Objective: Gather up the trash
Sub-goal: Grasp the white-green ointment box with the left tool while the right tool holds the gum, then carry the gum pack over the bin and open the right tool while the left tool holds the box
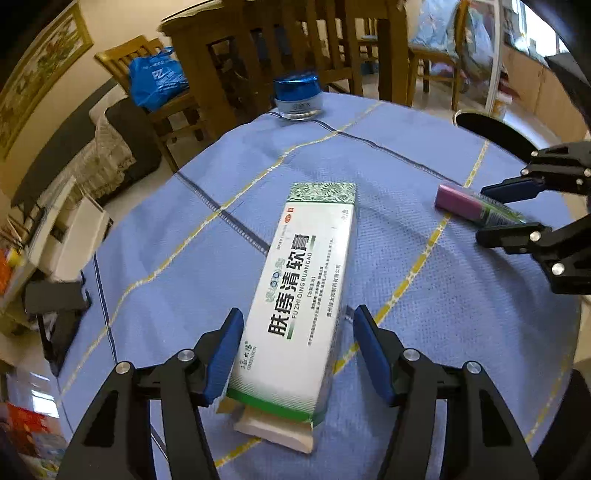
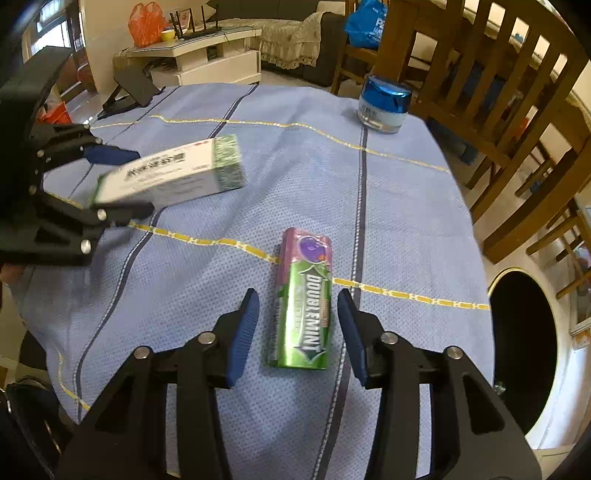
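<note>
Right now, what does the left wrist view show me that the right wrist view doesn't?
Only the left wrist view shows the ointment box lengthwise between the left gripper's open jaws, its near flap open, plus a framed picture on the wall. Only the right wrist view shows the Doublemint pack's label, the trash bin's dark opening beside the table, and an orange bag. Both show the blue tablecloth, the blue-lidded jar and the right gripper, open around the pack.
</note>
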The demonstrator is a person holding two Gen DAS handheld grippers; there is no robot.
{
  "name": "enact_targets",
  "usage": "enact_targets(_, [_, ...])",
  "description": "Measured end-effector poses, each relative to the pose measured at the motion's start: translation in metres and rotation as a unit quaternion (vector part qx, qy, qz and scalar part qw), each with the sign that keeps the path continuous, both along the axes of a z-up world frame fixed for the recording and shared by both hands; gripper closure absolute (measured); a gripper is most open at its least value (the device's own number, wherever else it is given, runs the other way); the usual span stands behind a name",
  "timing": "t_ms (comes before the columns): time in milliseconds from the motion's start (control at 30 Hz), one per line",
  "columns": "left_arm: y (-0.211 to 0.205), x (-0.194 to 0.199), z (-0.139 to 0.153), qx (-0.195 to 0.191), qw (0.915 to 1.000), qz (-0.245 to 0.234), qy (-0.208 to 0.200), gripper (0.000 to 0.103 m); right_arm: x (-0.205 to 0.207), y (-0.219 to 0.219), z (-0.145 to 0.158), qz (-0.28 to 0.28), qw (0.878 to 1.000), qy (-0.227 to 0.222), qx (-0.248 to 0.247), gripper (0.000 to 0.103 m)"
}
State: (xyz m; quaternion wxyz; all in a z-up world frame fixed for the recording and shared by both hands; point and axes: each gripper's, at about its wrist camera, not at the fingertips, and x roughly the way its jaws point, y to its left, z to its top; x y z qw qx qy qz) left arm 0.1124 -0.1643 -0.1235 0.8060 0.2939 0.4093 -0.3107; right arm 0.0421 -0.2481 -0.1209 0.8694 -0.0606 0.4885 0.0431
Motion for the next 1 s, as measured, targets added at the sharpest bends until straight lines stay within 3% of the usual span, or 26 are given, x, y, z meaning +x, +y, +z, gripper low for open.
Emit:
enact_targets(200, [-0.008,0.007,0.001,-0.016,0.9995,-0.010,0.025,0.045,-0.003,-0.012,0.002,-0.008,0.998,0.015,0.055,0.070])
enact_targets(333, [-0.014,0.010,0.001,-0.022,0.9985,-0.035,0.036,0.054,-0.013,-0.013,0.004,-0.011,0.997,0.014,0.076,0.070])
enact_targets(433, [-0.019,0.006,0.001,-0.014,0.9989,-0.039,0.023,0.056,-0.017,-0.016,0.005,-0.016,0.996,0.012,0.090,0.070])
enact_targets(600, [-0.015,-0.010,0.005,-0.010,0.9990,0.018,-0.039,0.058,-0.025,-0.025,0.009,-0.036,0.992,-0.004,0.121,0.071])
enact_targets(700, [0.005,-0.009,0.022,-0.077,0.9934,0.079,-0.030,0.058,-0.030,-0.029,0.012,-0.046,0.991,-0.014,0.128,0.071])
enact_targets(767, [0.017,-0.009,0.032,-0.100,0.9877,0.114,-0.036,0.058,-0.032,-0.031,0.014,-0.054,0.990,-0.023,0.129,0.071])
enact_targets(833, [0.025,-0.012,0.044,-0.105,0.9812,0.148,-0.065,0.058,-0.036,-0.034,0.015,-0.065,0.990,-0.031,0.124,0.072])
enact_targets(1000, [0.019,-0.021,0.066,-0.122,0.9722,0.175,-0.097,0.058,-0.042,-0.047,0.018,-0.094,0.992,-0.051,0.071,0.072])
